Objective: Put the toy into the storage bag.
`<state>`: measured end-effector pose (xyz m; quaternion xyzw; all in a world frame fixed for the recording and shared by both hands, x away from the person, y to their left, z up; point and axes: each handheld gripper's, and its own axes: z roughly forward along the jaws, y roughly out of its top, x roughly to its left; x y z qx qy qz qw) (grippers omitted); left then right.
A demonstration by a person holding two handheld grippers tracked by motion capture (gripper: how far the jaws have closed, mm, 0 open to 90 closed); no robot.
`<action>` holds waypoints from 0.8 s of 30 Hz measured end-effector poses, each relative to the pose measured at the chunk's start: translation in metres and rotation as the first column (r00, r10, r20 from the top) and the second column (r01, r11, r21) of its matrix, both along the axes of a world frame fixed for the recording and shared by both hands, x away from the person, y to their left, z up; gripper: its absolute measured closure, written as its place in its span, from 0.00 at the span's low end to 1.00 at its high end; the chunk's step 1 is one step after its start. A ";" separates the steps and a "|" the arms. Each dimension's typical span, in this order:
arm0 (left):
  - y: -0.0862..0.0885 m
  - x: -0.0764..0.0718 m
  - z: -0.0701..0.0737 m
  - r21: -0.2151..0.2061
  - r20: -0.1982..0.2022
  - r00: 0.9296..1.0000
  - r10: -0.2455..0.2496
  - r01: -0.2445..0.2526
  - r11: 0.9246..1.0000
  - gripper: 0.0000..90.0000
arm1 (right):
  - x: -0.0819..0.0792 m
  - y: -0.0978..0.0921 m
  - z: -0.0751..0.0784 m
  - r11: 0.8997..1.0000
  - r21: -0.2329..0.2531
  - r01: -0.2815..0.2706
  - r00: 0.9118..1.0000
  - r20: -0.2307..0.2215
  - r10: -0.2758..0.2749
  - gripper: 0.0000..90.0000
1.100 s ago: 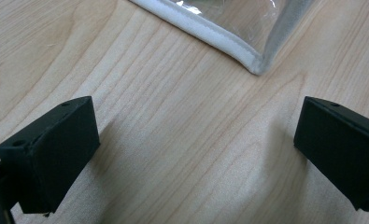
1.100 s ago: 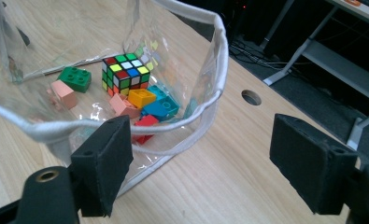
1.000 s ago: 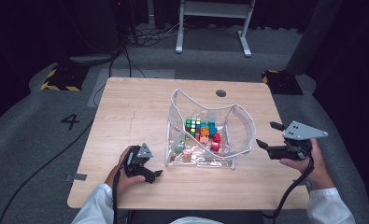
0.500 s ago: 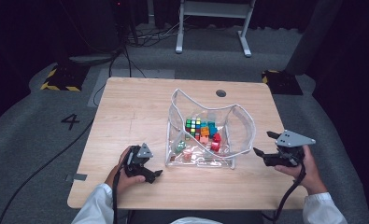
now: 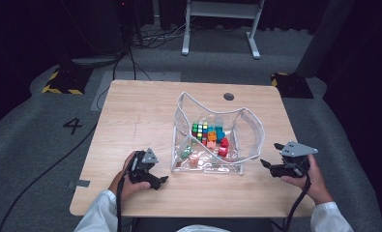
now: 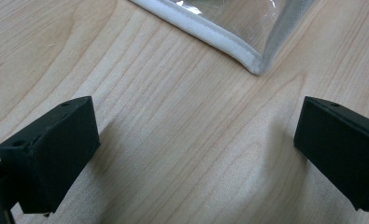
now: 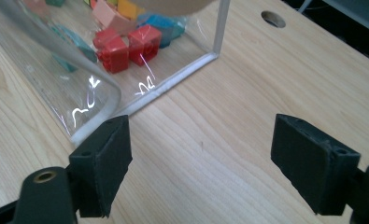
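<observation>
- Sinking toward the worktop (image 5: 130, 116), the right tongs (image 5: 272, 164) had dropped and neared the bag (image 5: 249, 126), jaws wide and empty.
- Left tongs (image 5: 160, 182) stayed resting, also wide, the bag's corner just ahead.
- Both looked set to grip the bag of blocks (image 5: 207, 134) lying between them.

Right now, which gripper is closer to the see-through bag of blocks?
Left. The left gripper sits just off the clear bag's near-left corner; the right gripper hovers slightly farther off its right side.
</observation>
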<state>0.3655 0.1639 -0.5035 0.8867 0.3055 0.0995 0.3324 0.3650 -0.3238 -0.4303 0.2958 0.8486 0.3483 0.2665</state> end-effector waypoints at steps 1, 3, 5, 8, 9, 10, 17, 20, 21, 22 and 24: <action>0.000 0.000 0.000 0.000 0.000 1.000 0.000 0.000 1.000 0.00 | 0.000 -0.001 -0.002 1.000 -0.010 -0.002 1.000 -0.006 0.002 0.23; 0.000 0.000 0.000 0.000 0.000 1.000 0.000 0.000 1.000 0.00 | 0.000 -0.001 -0.005 1.000 -0.011 0.002 1.000 -0.011 -0.002 0.23; 0.000 0.000 0.000 0.000 0.000 1.000 0.000 0.000 1.000 0.00 | 0.000 -0.002 -0.009 1.000 -0.024 -0.002 1.000 -0.019 0.002 0.23; 0.000 0.000 0.000 0.000 0.000 1.000 0.000 0.000 1.000 0.00 | -0.001 -0.002 -0.013 1.000 -0.028 0.001 1.000 -0.029 -0.001 0.23; 0.000 0.000 0.000 0.000 0.000 1.000 0.000 0.000 1.000 0.00 | -0.003 -0.004 -0.017 1.000 -0.027 0.005 0.999 -0.036 -0.006 0.23; 0.000 0.000 0.000 0.000 0.000 1.000 0.000 0.000 1.000 0.00 | -0.003 -0.004 -0.019 1.000 -0.027 0.004 0.999 -0.036 -0.005 0.23; 0.000 0.000 0.000 0.000 0.000 1.000 0.000 0.000 1.000 0.00 | -0.006 -0.013 -0.033 0.999 -0.004 0.033 0.998 -0.055 -0.033 0.23; 0.000 0.000 0.000 -0.001 -0.001 1.000 0.000 0.000 1.000 0.00 | -0.009 -0.017 -0.039 0.998 -0.001 0.067 0.996 -0.055 -0.067 0.24; 0.000 0.000 0.000 0.000 0.000 1.000 0.000 0.000 1.000 0.00 | -0.009 -0.019 -0.041 0.997 0.001 0.079 0.995 -0.057 -0.079 0.25; 0.000 0.000 0.000 -0.002 -0.001 1.000 -0.001 0.001 1.000 0.00 | -0.010 -0.020 -0.043 0.997 0.013 0.082 0.995 -0.053 -0.081 0.25; 0.000 0.000 0.000 0.000 0.000 1.000 0.000 0.000 1.000 0.00 | -0.011 -0.024 -0.045 0.996 0.023 0.090 0.994 -0.064 -0.088 0.25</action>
